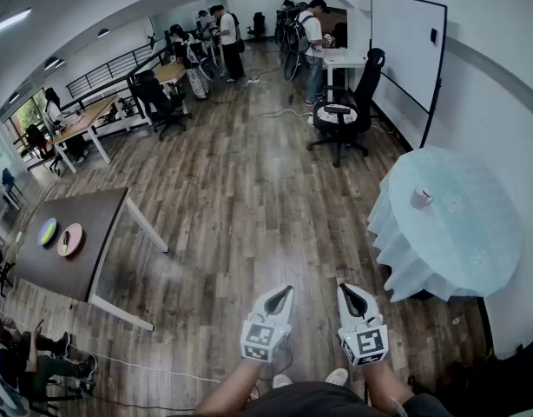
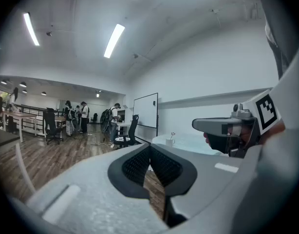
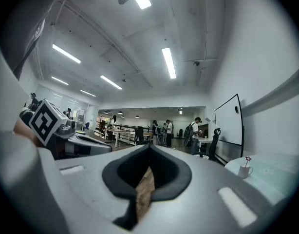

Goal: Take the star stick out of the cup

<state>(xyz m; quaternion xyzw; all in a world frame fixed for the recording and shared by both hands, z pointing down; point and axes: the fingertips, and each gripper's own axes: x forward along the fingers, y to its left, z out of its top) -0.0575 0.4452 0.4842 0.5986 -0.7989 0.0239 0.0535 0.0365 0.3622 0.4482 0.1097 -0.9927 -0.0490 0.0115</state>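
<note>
task not begun: we hold the left gripper [image 1: 282, 294] and right gripper [image 1: 347, 292], jaws closed and empty, well apart from the desk [image 1: 479, 250], star stick [image 3: 248, 159] in the cup [image 1: 420, 198] near its left edge.

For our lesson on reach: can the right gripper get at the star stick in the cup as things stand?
Probably not from here. The right gripper is held shut near the body; the star stick stands in the cup on the round table, well ahead. Only wooden floor lies between.
</note>
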